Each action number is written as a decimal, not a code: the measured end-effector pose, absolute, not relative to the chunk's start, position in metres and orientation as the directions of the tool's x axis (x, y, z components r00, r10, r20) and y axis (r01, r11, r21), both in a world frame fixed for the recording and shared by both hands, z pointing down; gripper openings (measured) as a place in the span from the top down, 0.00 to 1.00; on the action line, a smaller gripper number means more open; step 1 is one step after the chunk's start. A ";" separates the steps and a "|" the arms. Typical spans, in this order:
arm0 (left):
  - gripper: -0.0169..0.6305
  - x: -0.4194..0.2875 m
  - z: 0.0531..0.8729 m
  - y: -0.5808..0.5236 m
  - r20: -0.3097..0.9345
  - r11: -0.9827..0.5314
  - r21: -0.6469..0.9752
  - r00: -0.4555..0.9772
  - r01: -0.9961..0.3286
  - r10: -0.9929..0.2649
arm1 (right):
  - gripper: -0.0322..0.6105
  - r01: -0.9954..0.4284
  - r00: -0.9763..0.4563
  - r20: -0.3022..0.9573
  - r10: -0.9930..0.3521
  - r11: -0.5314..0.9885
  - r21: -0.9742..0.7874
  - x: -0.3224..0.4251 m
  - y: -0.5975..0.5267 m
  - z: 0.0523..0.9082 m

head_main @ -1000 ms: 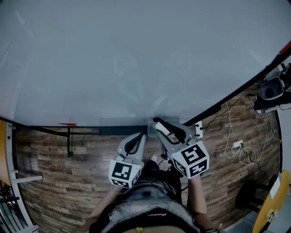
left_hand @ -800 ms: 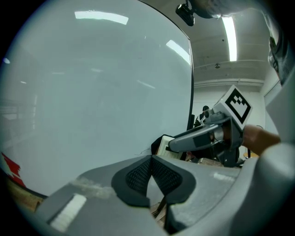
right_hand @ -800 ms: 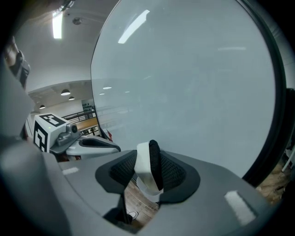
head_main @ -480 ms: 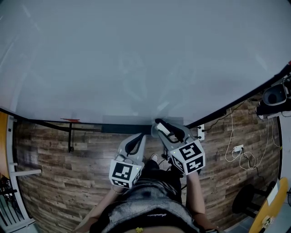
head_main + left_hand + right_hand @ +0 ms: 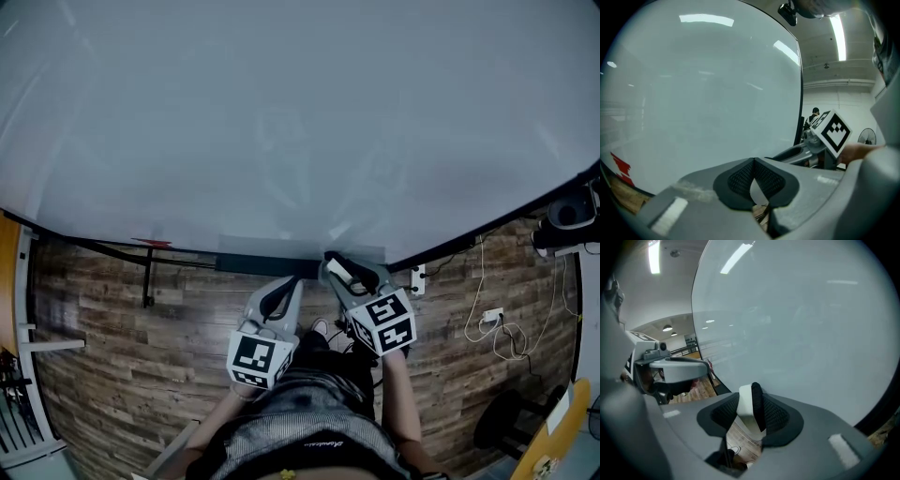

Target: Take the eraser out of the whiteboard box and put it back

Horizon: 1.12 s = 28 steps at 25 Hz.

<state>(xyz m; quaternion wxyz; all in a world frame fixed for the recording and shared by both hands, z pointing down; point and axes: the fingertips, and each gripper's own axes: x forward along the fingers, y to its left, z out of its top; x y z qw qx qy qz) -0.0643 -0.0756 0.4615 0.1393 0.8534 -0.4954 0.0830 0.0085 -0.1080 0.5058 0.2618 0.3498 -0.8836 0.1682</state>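
My right gripper (image 5: pixel 336 264) is shut on the eraser (image 5: pixel 338 270), a white block with a black felt side. In the right gripper view the eraser (image 5: pixel 749 405) stands upright between the black pads. It hangs right at the pale whiteboard box (image 5: pixel 281 249), which is fixed along the whiteboard's (image 5: pixel 281 122) lower edge. Whether the eraser touches the box is unclear. My left gripper (image 5: pixel 285 285) is beside it, a little lower and to the left, shut with nothing in it. Its tips (image 5: pixel 752 161) meet in the left gripper view.
The whiteboard fills most of each view. A red mark (image 5: pixel 150 243) sits on its lower ledge at the left. Wooden floor lies below, with cables and a socket strip (image 5: pixel 491 315) at the right. The person's legs and shoes (image 5: pixel 319 328) are under the grippers.
My right gripper has sunk a little with the eraser, closer to the box at the board's lower edge. The left gripper has stayed where it was.
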 end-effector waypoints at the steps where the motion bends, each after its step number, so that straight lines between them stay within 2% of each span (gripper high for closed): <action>1: 0.97 -0.064 0.462 -0.077 0.279 -0.469 0.156 0.494 -0.869 -0.823 | 0.70 -0.706 -0.616 0.585 -0.527 0.699 -0.114 0.009 -0.109 0.509; 12: 0.97 -0.062 0.462 -0.079 0.283 -0.473 0.166 0.502 -0.865 -0.818 | 0.70 -0.696 -0.606 0.613 -0.507 0.711 -0.099 0.007 -0.108 0.537; 28: 0.97 -0.059 0.466 -0.081 0.302 -0.490 0.157 0.514 -0.857 -0.803 | 0.70 -0.699 -0.622 0.581 -0.525 0.707 -0.109 0.008 -0.109 0.537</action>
